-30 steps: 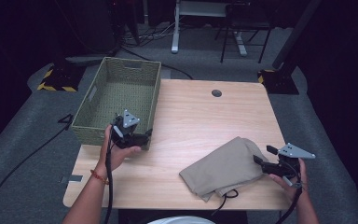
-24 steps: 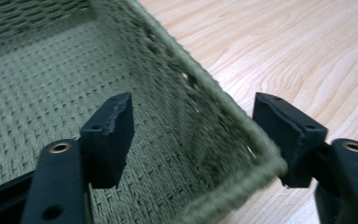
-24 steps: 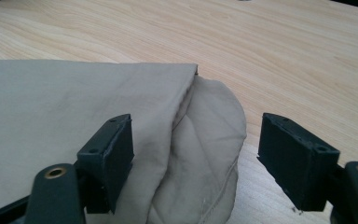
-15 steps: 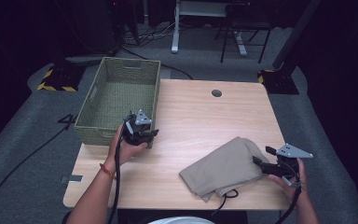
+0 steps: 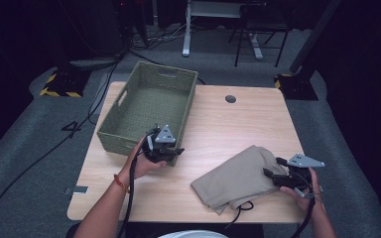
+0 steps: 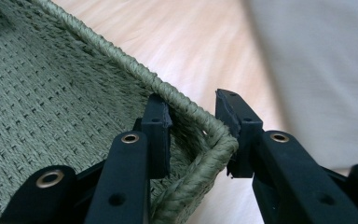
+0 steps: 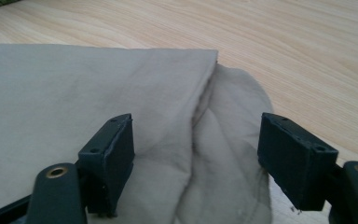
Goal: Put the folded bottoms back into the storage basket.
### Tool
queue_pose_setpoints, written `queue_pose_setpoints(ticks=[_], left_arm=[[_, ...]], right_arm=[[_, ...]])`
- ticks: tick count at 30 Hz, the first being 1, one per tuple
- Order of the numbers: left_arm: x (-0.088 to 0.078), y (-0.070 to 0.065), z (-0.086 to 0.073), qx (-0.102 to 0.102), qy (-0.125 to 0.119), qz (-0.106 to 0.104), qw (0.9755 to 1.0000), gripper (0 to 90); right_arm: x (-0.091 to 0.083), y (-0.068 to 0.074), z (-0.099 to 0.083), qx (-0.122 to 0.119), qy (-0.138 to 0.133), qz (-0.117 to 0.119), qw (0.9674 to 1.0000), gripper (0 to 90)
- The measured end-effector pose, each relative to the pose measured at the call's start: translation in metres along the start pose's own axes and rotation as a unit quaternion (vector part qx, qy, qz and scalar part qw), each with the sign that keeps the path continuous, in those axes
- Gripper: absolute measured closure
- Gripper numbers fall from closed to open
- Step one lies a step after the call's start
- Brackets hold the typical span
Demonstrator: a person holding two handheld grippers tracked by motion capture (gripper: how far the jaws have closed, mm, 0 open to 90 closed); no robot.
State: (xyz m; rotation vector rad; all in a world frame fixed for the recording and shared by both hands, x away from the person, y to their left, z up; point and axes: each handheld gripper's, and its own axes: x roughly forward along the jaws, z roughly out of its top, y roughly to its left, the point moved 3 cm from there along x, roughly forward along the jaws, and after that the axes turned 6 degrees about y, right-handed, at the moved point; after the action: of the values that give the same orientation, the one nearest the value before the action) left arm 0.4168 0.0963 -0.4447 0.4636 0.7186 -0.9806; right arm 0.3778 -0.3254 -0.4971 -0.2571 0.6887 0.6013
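Left gripper [image 6: 193,116]: jaws had just been closing astride the near corner rim of the woven basket [image 6: 51,116], one inside, one outside; a small gap remained, not yet clamped.
Right gripper [image 7: 196,158]: jaws released, spread wide over the folded beige cloth [image 7: 74,93].
Basket [image 5: 149,106]: green, rectangular, coarse plaited weave, thick rolled rim, on the counter's [image 5: 228,129] far left.
Cloth [image 5: 235,178]: soft, creased, near right on the counter.
Counter: pale wood grain.
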Motion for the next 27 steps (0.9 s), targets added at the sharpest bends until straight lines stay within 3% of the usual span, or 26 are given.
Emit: queue_pose_setpoints(ticks=[2,3,5,7,8,11,14,16,18,19,22,23,24,27], left_arm=[[0.005,-0.008,0.006,0.022,-0.001,-0.018,0.9996,66.7],[0.005,-0.008,0.006,0.022,-0.001,-0.018,0.9996,66.7],[0.012,-0.020,0.014,0.056,-0.003,-0.048,0.9973,66.6],[0.014,-0.023,0.016,0.062,-0.004,-0.055,0.9965,66.6],[0.015,-0.029,0.019,0.083,-0.004,-0.074,0.9938,66.6],[0.015,-0.033,0.019,0.092,-0.002,-0.084,0.9922,65.9],[0.011,-0.029,0.011,0.060,-0.012,-0.056,0.9966,56.6],[0.004,-0.023,0.004,0.041,-0.007,-0.025,0.9988,48.5],[-0.004,-0.016,-0.005,0.019,-0.010,-0.002,0.9998,42.2],[-0.004,-0.016,-0.005,0.019,-0.010,-0.002,0.9998,40.6],[-0.023,-0.001,-0.023,-0.012,-0.006,0.052,0.9986,35.0],[-0.023,-0.001,-0.023,-0.012,-0.006,0.052,0.9986,34.0],[-0.031,0.004,-0.030,-0.025,-0.001,0.079,0.9966,32.8],[-0.040,0.015,-0.039,-0.052,0.002,0.096,0.9940,32.3]], right_arm=[[0.001,0.002,0.000,-0.001,0.002,0.005,1.0000,27.7],[0.001,0.002,0.000,-0.001,0.002,0.005,1.0000,27.7],[0.003,0.004,-0.001,0.000,0.005,0.012,0.9999,27.7],[0.004,0.005,-0.001,0.000,0.004,0.014,0.9999,27.8],[0.005,0.005,-0.002,-0.001,0.005,0.014,0.9999,27.9],[0.005,0.005,-0.002,0.000,0.003,0.014,0.9999,27.9],[0.006,0.005,-0.002,0.001,0.004,0.015,0.9999,28.0],[0.006,0.006,-0.003,0.002,0.003,0.016,0.9999,28.0],[0.006,0.005,-0.003,0.004,0.003,0.017,0.9999,28.1],[0.006,0.005,-0.003,0.004,0.003,0.017,0.9999,28.1],[0.006,0.005,-0.003,0.004,0.004,0.017,0.9998,28.0],[0.006,0.005,-0.003,0.004,0.004,0.017,0.9998,28.1],[0.006,0.005,-0.003,0.003,0.004,0.016,0.9999,28.0],[0.006,0.005,-0.003,0.004,0.004,0.017,0.9998,27.9]])
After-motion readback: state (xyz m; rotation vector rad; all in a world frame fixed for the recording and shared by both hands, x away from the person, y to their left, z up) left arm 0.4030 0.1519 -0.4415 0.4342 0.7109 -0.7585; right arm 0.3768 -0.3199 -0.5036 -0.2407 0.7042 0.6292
